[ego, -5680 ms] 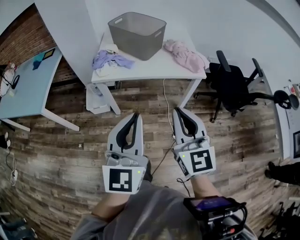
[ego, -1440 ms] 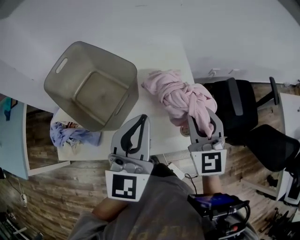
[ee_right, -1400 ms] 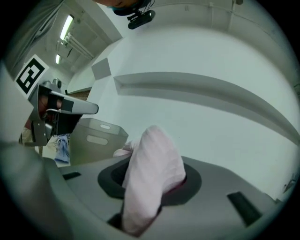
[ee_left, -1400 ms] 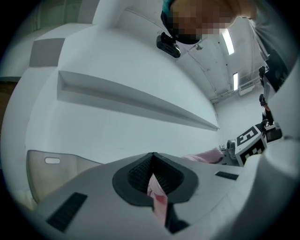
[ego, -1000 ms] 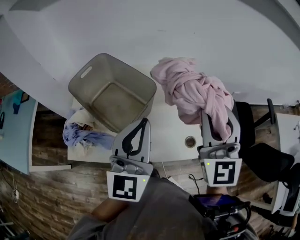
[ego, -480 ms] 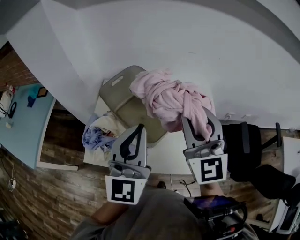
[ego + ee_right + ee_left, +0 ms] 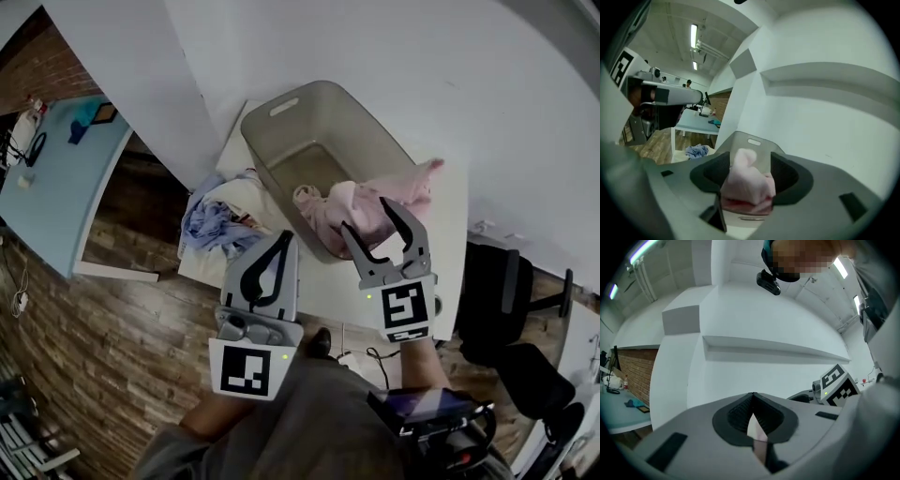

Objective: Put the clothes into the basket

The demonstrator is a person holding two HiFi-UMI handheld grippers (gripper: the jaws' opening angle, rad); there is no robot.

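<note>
1. Lying at the left end of the white table [image 7: 323, 278], just beside the basket [image 7: 366, 131], the lilac-and-blue clothes [image 7: 216, 220] are waiting untouched. If you are pinching only a loose corner of them, you are risking dragging the heap off the near edge.
2. You are holding the left gripper [image 7: 283, 240] level, with its jaws pressed together and nothing between them. If you are pushing it into that heap while shut, it is probably shoving the cloth rather than taking it.
3. The basket is standing toward the wall side of the table. It looks light, so any tug on cloth hooked over its rim is threatening to slide or tip it.
4. The pink garment [image 7: 328, 208] is lying mostly inside the basket, but one part of it is draping over the right rim. That part is the likeliest to pull the rest back out.
5. The right gripper [image 7: 367, 217] is pointing into the basket. Its jaws have just been opening and are standing moderately wide, with the pink garment between them but, as far as I can judge, not pinched. If you are withdrawing while a fold is catching on a pad, you are lifting the garment out again.
</note>
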